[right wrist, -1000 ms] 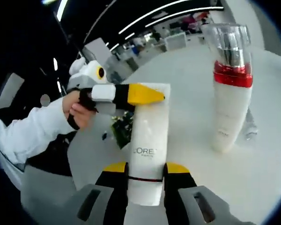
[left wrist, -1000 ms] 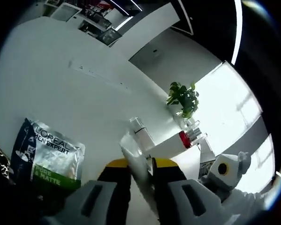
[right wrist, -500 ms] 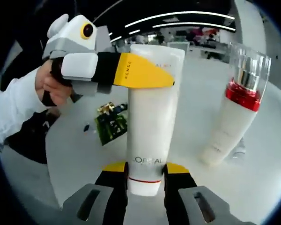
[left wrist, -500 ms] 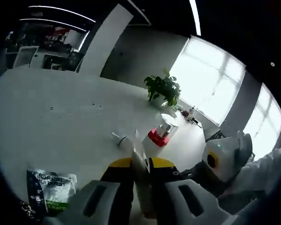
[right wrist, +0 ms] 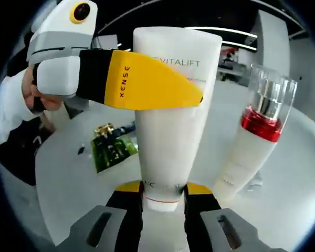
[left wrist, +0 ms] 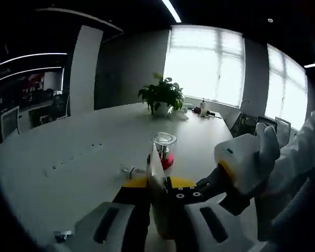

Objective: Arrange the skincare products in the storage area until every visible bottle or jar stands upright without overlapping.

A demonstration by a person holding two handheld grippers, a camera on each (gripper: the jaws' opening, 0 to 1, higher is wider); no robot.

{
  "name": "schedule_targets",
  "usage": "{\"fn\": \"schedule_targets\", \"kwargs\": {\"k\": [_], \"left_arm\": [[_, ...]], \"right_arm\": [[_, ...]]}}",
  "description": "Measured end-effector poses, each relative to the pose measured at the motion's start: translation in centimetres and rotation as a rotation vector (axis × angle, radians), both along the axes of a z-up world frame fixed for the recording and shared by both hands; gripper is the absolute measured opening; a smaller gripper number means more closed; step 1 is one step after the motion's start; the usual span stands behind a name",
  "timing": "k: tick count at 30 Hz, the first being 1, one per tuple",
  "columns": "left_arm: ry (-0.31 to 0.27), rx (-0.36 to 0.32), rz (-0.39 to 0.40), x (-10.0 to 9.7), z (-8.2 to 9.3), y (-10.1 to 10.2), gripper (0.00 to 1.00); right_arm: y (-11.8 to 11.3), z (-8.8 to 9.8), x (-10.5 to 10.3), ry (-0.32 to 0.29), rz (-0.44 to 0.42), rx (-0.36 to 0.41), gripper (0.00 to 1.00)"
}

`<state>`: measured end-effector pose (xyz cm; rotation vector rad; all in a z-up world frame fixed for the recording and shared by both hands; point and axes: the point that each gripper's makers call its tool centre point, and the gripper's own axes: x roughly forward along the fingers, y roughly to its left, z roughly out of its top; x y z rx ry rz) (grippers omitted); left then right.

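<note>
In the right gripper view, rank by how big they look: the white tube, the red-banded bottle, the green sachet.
1. White tube, though it sits nearest the camera, so its lead is exaggerated.
2. Red-banded bottle.
3. Green sachet, which lies farther back; true size unsure.

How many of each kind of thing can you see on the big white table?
White Vitalift tube, held by both grippers: 1
White bottle with a red band and clear cap: 1
Green sachet lying flat: 1
Potted plant: 1
Total: 4
</note>
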<state>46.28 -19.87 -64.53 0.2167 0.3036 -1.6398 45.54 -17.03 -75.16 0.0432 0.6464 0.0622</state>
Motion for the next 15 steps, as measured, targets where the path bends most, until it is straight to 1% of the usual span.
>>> {"fn": "schedule_targets", "kwargs": {"k": [1, 2, 5, 7, 10, 11, 13, 14, 15], "left_arm": [[-0.003, 0.001, 0.000, 0.2, 0.0, 0.0, 0.06], [-0.014, -0.002, -0.019, 0.4, 0.0, 0.1, 0.06], [-0.037, -0.001, -0.031, 0.6, 0.1, -0.1, 0.06], [-0.059, -0.012, -0.056, 0.9, 0.2, -0.4, 0.06], [-0.084, -0.015, -0.090, 1.0, 0.3, -0.7, 0.06], [-0.083, -0.008, -0.091, 1.3, 0.3, -0.8, 0.06], [-0.098, -0.002, -0.132, 1.3, 0.1, -0.9, 0.06], [-0.122, -0.010, -0.164, 1.0, 0.1, -1.0, 0.06], [-0.116, -0.009, -0.170, 1.0, 0.1, -1.1, 0.06]], "right_arm": [[0.0, 0.0, 0.1, -0.001, 0.000, -0.002, 0.22], [-0.1, 0.0, 0.3, -0.003, 0.000, -0.008, 0.22], [-0.8, 0.1, 0.9, -0.019, -0.017, -0.044, 0.22], [-1.0, 0.4, 1.3, -0.034, -0.029, -0.056, 0.22], [-1.3, 0.4, 1.6, -0.046, -0.047, -0.055, 0.22], [-1.3, 0.4, 1.7, -0.048, -0.049, -0.053, 0.22], [-1.5, 0.3, 1.8, -0.049, -0.059, -0.060, 0.21], [-1.6, 0.3, 1.8, -0.051, -0.065, -0.063, 0.21], [-1.8, 0.3, 1.8, -0.053, -0.075, -0.065, 0.21]]}}
